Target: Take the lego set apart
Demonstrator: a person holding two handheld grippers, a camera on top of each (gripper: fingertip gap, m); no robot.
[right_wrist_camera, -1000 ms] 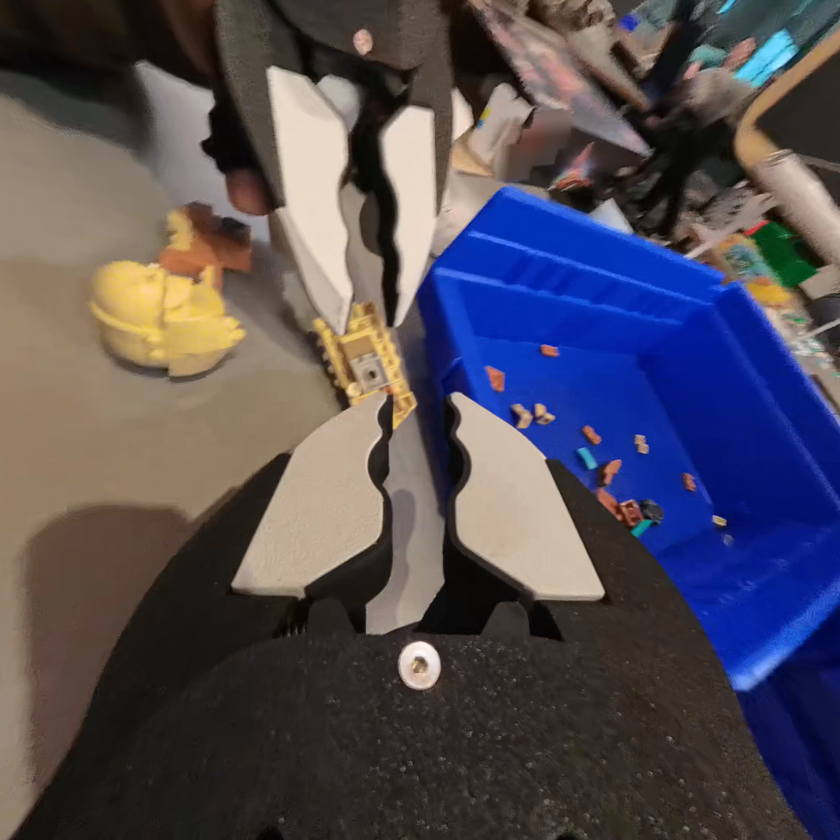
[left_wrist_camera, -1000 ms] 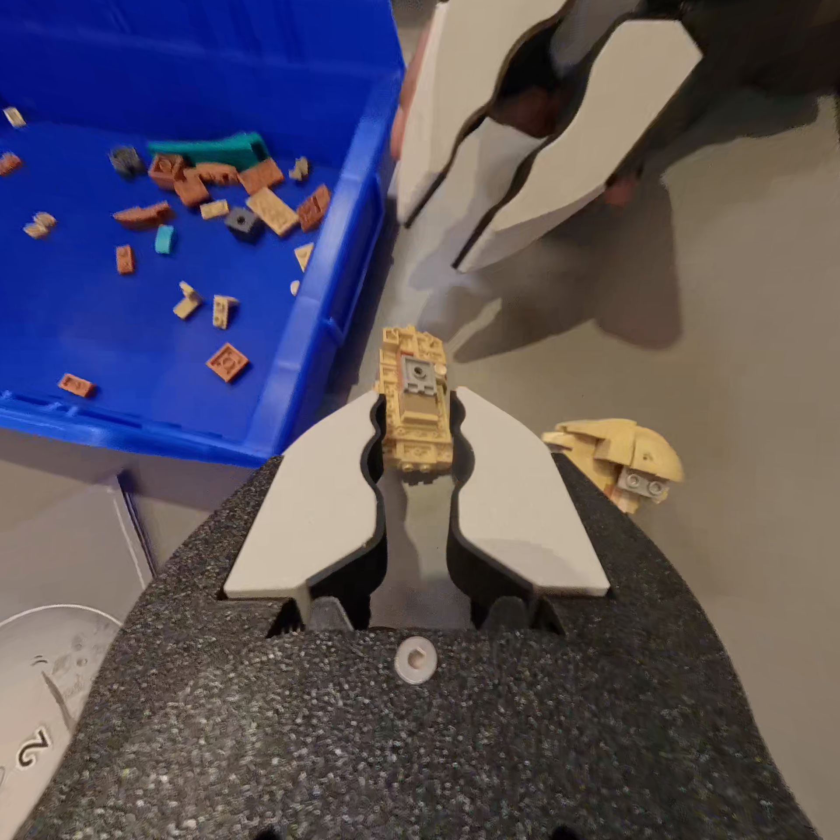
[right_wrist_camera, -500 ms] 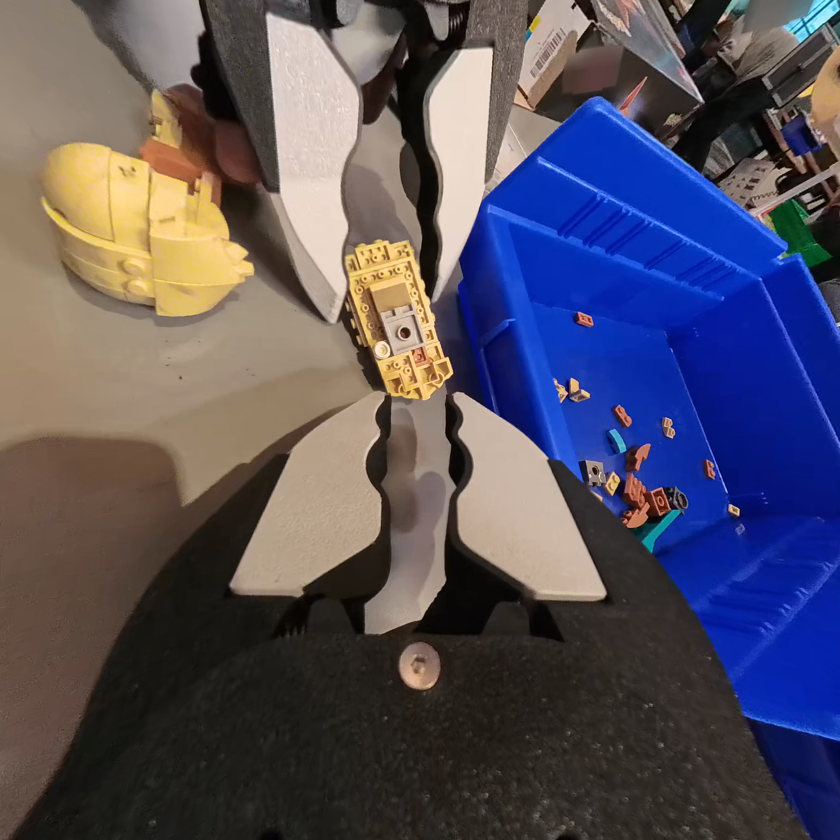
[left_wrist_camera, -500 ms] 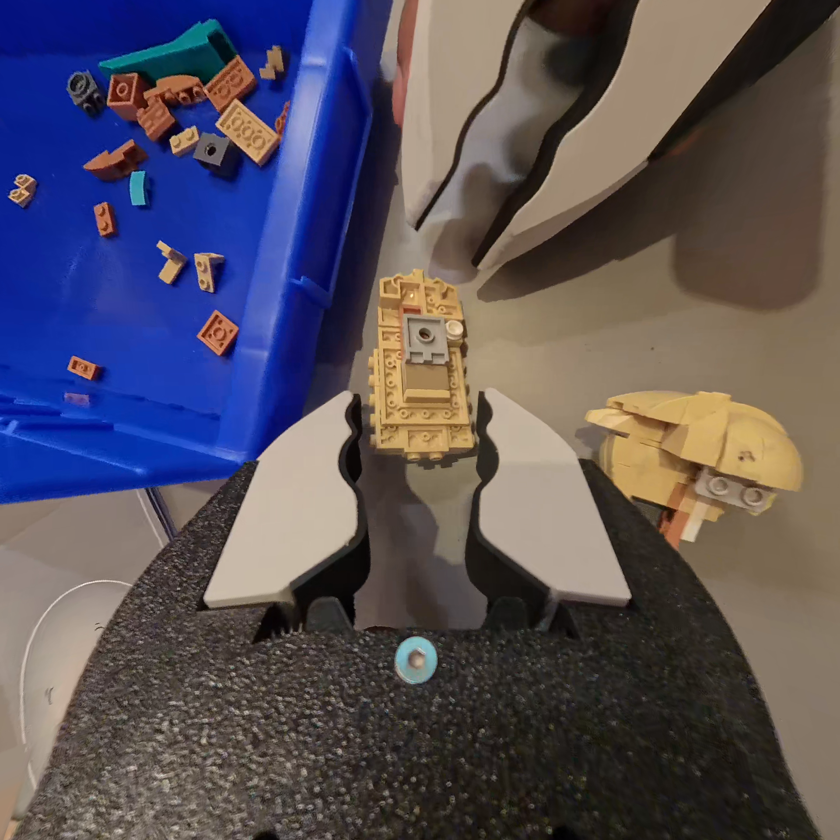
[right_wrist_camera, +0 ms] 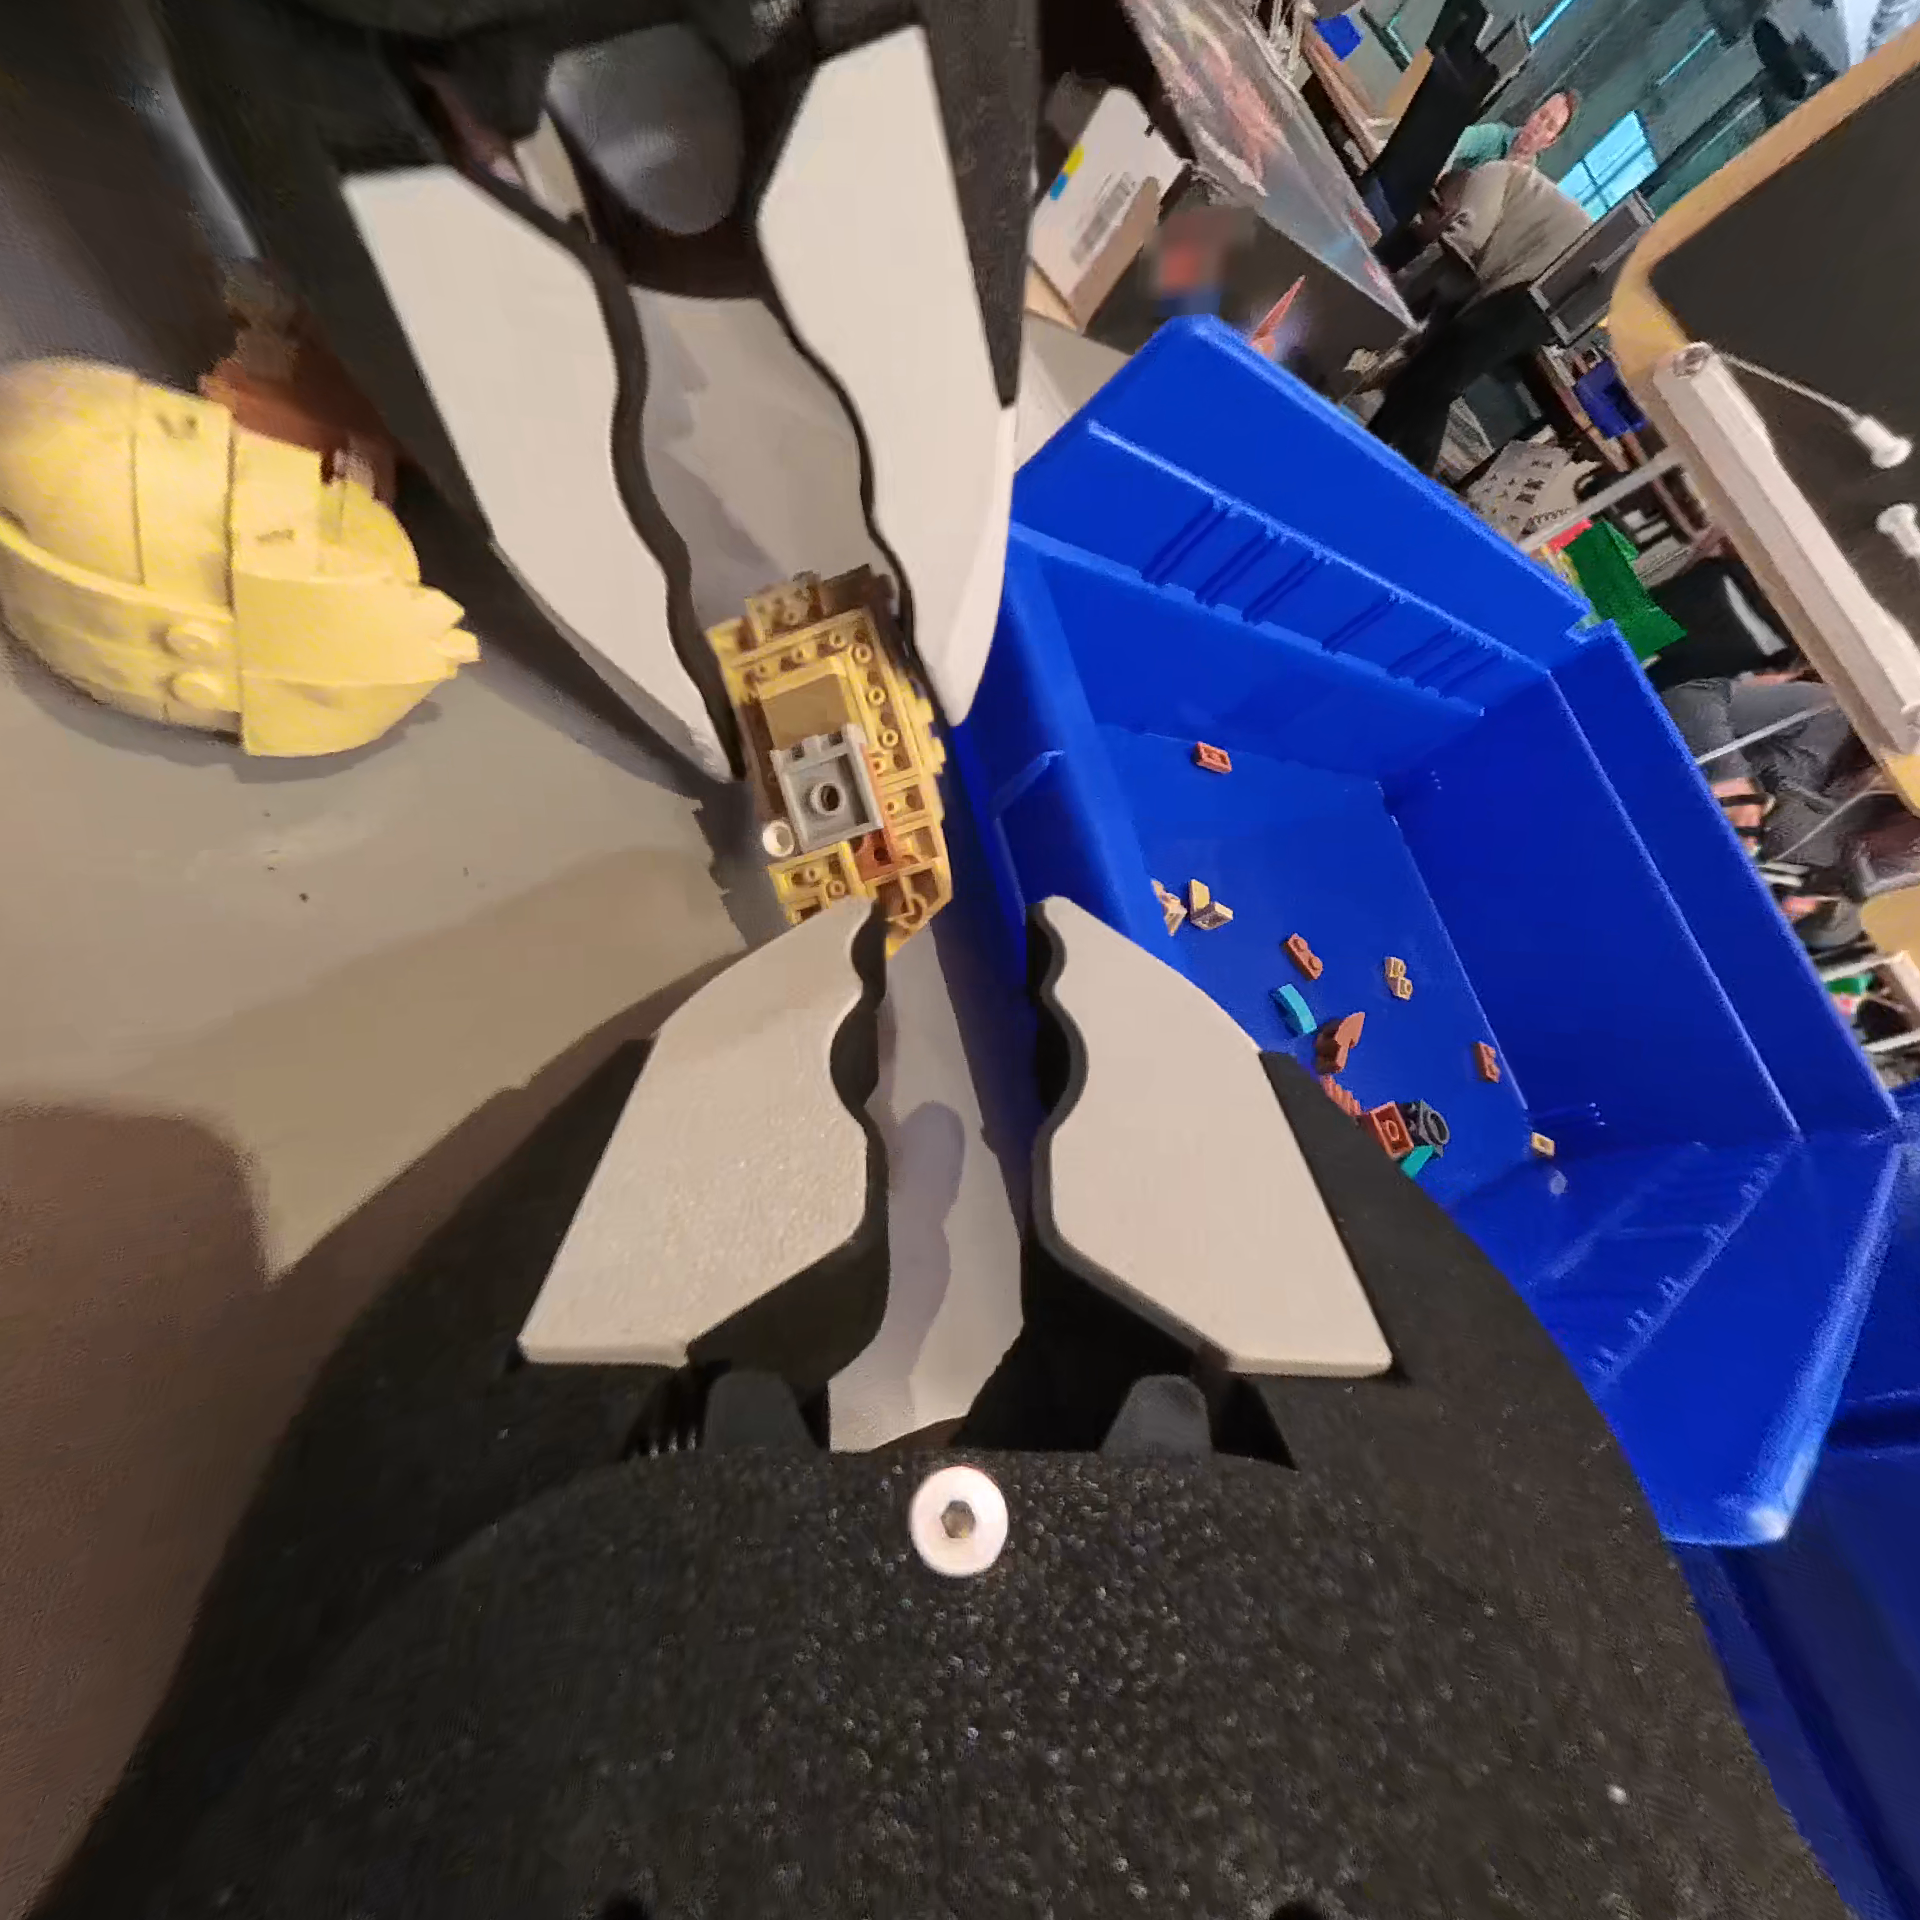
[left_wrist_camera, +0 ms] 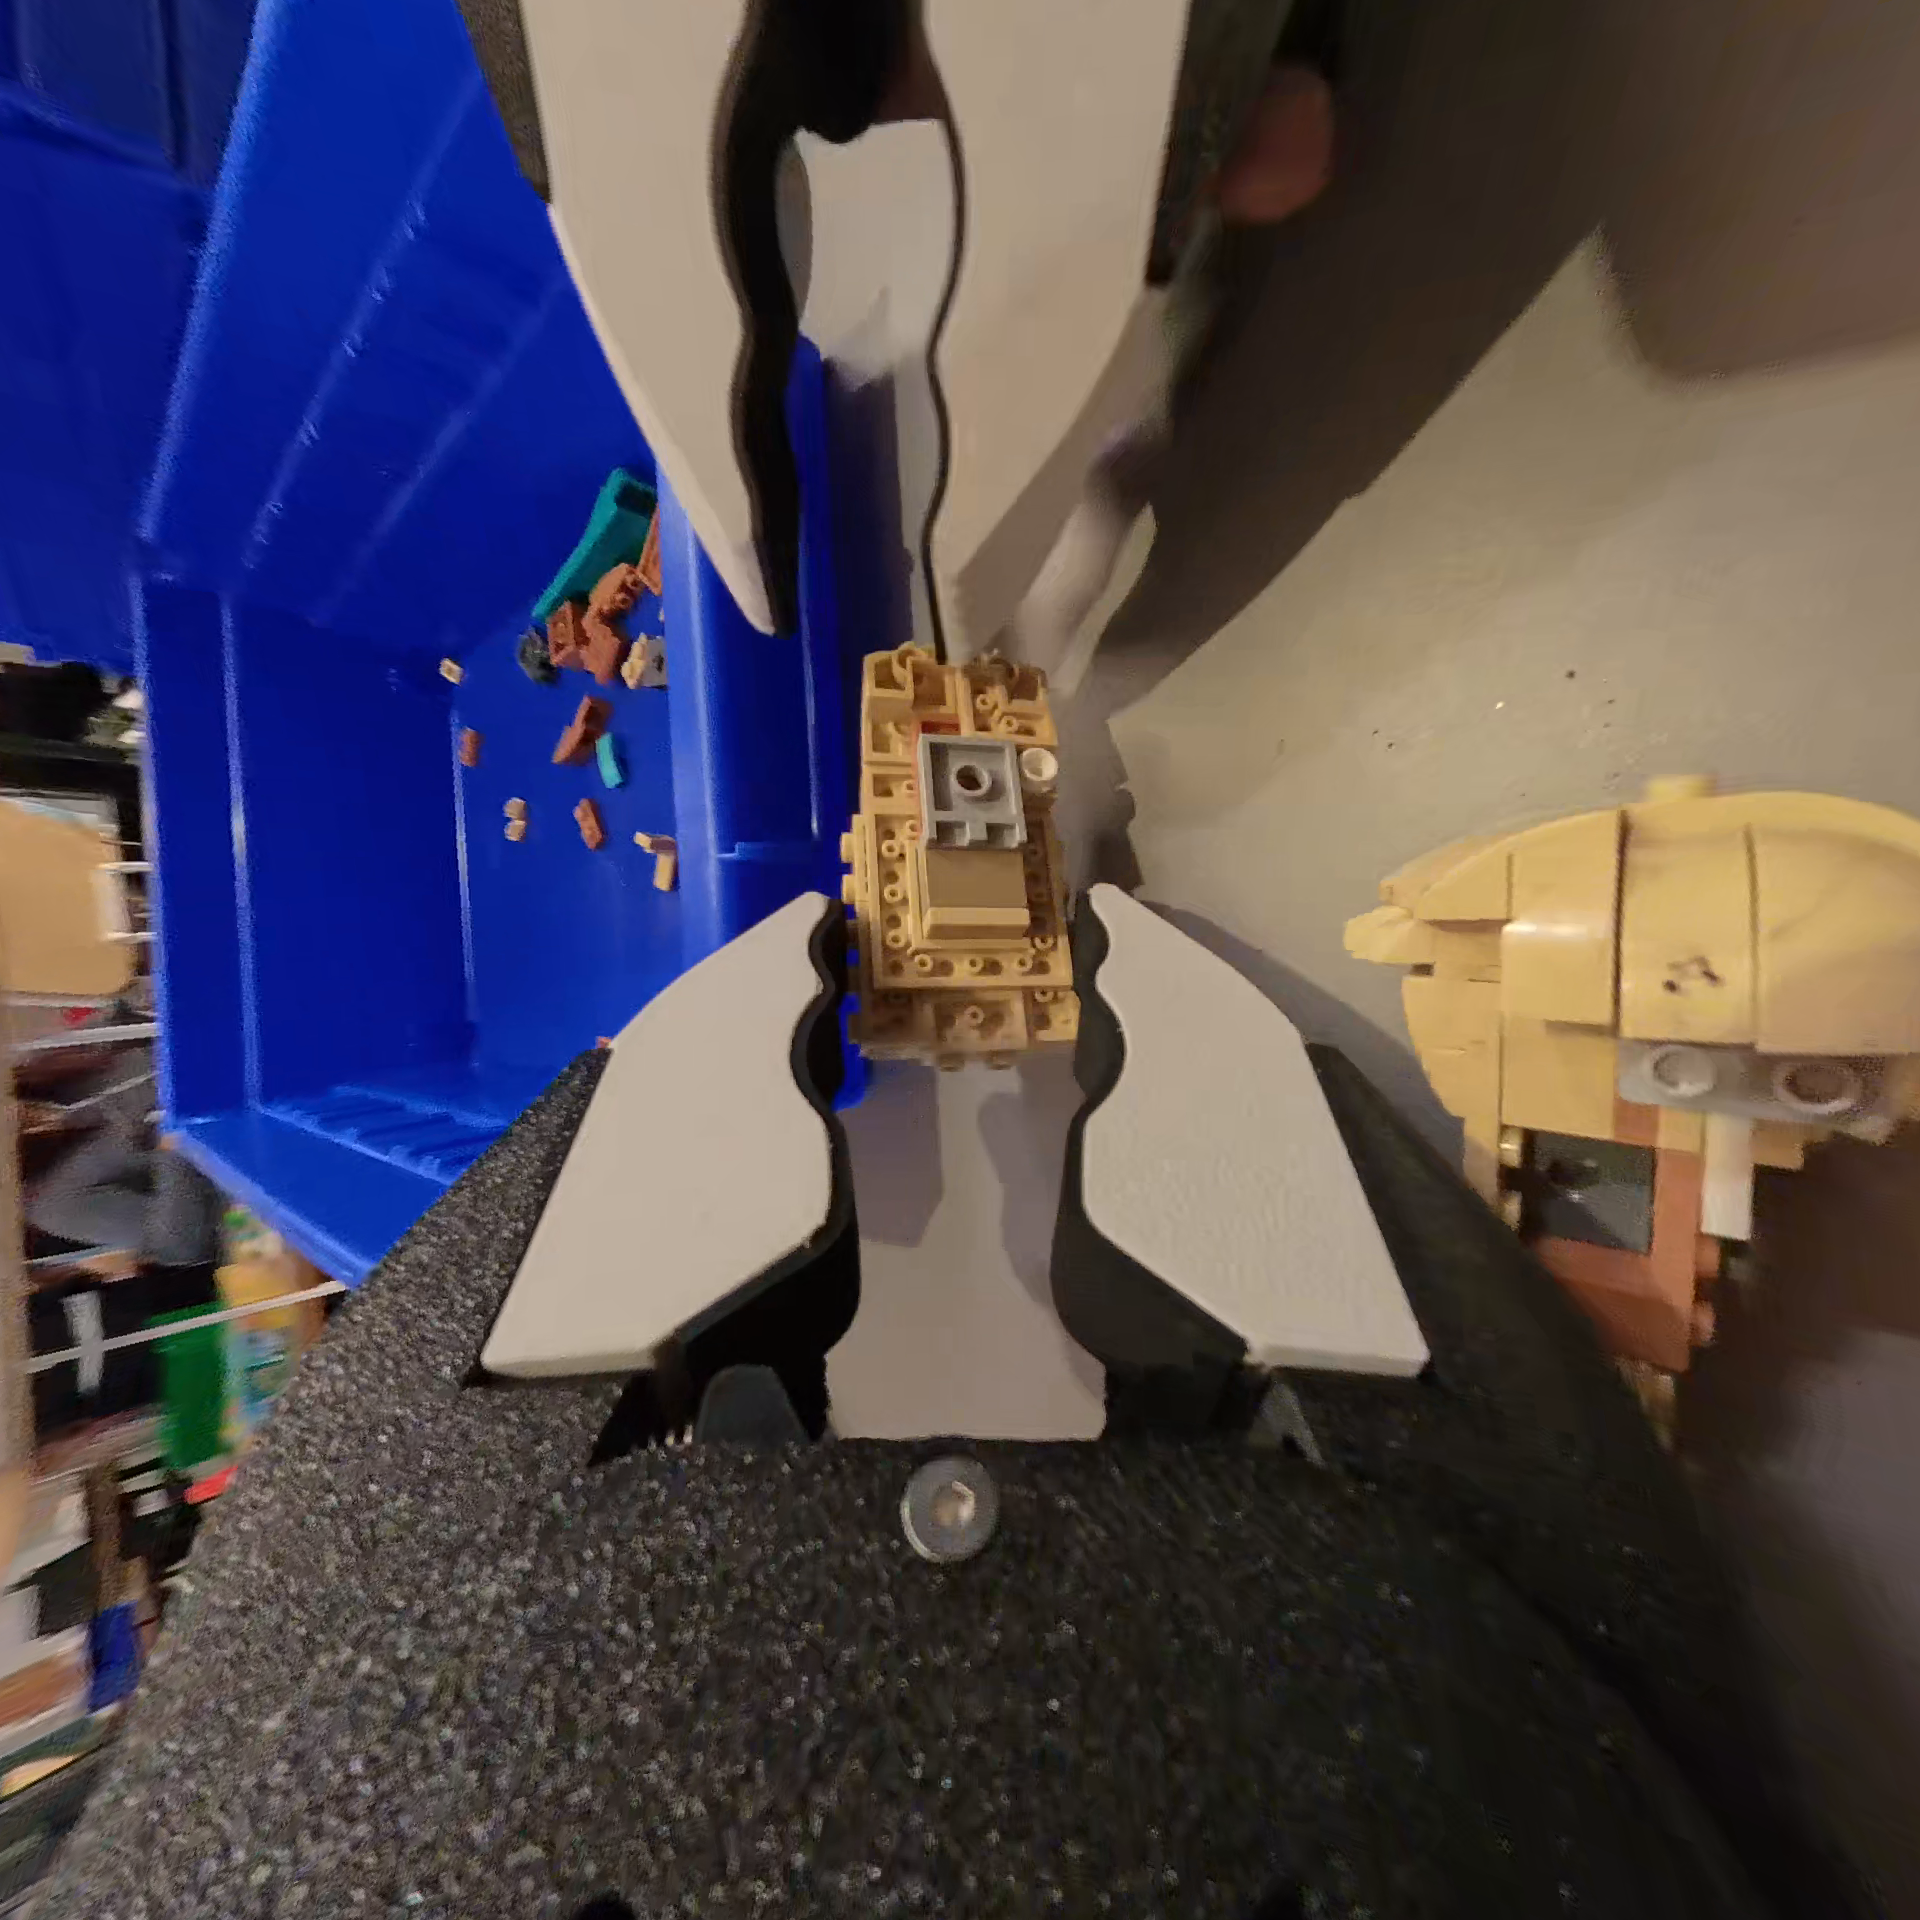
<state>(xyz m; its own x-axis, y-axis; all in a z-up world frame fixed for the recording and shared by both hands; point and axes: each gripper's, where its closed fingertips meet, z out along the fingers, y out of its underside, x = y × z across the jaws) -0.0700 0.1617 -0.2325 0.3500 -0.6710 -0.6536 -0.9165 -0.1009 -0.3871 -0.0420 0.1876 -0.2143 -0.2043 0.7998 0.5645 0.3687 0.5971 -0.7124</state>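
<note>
My left gripper [left_wrist_camera: 958,904] is shut on a tan brick assembly [left_wrist_camera: 961,883] with a grey plate on top, its pads pressing the near half from both sides. It holds the assembly a little above the grey table [left_wrist_camera: 1455,623], beside the blue bin [left_wrist_camera: 343,364]. In the right wrist view the same gripper [right_wrist_camera: 842,727] reaches down from above around the assembly [right_wrist_camera: 831,758]. My right gripper [right_wrist_camera: 953,914] is open. Its left fingertip [right_wrist_camera: 831,935] is at the assembly's free end, and nothing lies between its pads. It also shows at the top of the left wrist view [left_wrist_camera: 854,629].
The blue bin [right_wrist_camera: 1299,582] holds several loose small bricks [right_wrist_camera: 1340,1039] in brown, tan and teal. A tan domed brick model [left_wrist_camera: 1662,935] lies on the table on the other side of the assembly; it also shows in the right wrist view [right_wrist_camera: 208,582]. People and shelves are behind the bin. The tips of one gripper are about 5 centimetres away from the tips of the other.
My left gripper let go of the assembly, opened wide around it on the table, then closed on its wider part and lifted it. My right gripper came closer to its free end.
</note>
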